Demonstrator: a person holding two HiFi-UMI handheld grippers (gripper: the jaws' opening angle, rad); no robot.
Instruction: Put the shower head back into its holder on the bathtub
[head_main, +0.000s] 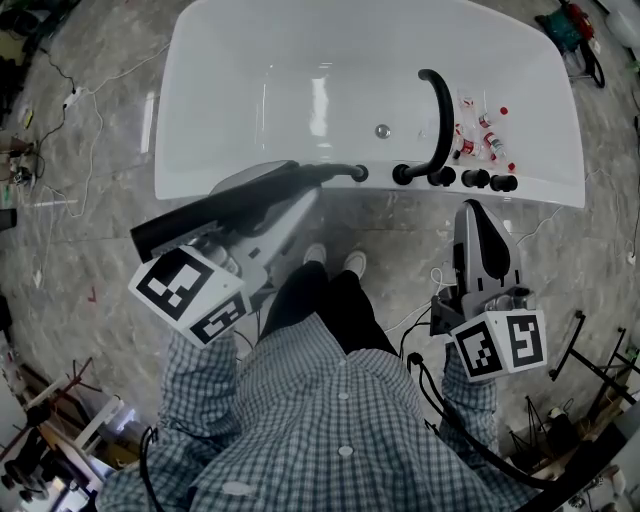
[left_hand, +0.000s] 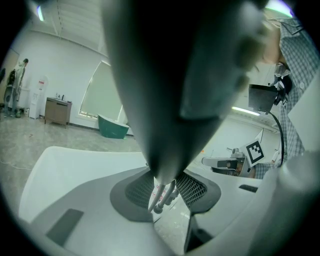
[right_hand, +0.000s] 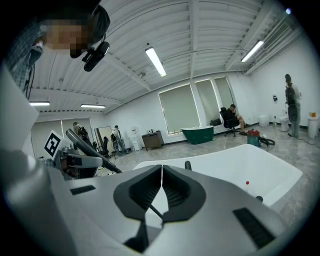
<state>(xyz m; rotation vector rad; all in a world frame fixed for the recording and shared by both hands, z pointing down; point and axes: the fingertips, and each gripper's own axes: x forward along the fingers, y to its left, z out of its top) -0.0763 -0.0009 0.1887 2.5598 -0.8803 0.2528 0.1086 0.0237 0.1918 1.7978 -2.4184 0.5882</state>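
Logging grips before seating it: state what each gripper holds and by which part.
Left gripper is shut on the black shower head, at its narrow handle end by the hose. Right gripper is shut, empty.

Bright, cool and even, lit from ceiling tubes overhead. Throws soft white glare streaks inside the bathtub and only faint shadows on the floor. Bends hard at the edges, fisheye, with black vignetted corners in both gripper views. Blurs the shower head, close to the left gripper view's lens, into a dark smear; sharp farther off
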